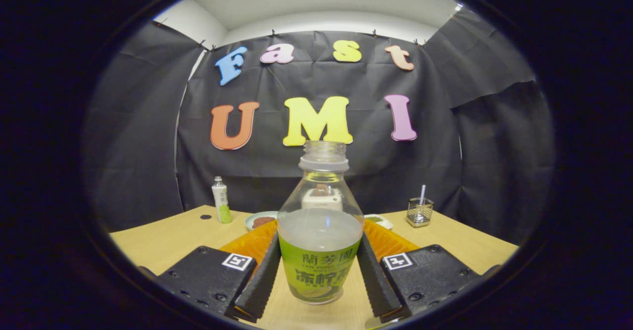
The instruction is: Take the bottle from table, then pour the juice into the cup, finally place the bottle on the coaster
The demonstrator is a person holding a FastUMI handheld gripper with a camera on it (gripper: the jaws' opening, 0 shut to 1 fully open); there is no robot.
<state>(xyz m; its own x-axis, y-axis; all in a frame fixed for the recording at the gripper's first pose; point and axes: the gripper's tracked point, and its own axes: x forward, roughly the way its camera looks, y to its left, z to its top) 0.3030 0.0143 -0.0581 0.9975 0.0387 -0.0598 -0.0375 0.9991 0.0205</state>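
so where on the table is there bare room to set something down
Bare wood lies between the small bottle and the gripper, and on the other side between the wire holder and the gripper. The middle is crowded: the juice bottle stands between the fingers, which touch its sides, with an orange tray and small dishes behind.

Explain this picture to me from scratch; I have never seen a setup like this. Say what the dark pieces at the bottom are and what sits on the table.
The camera rides on a hand-held two-finger gripper and looks forward along its fingers, the ridged pieces beside the open bottle. Both fingers press on the bottle, which is partly filled. It stands on a wooden table. Just behind it lies something orange and ribbed. Further back are a smaller bottle, a small dish and a mesh holder.
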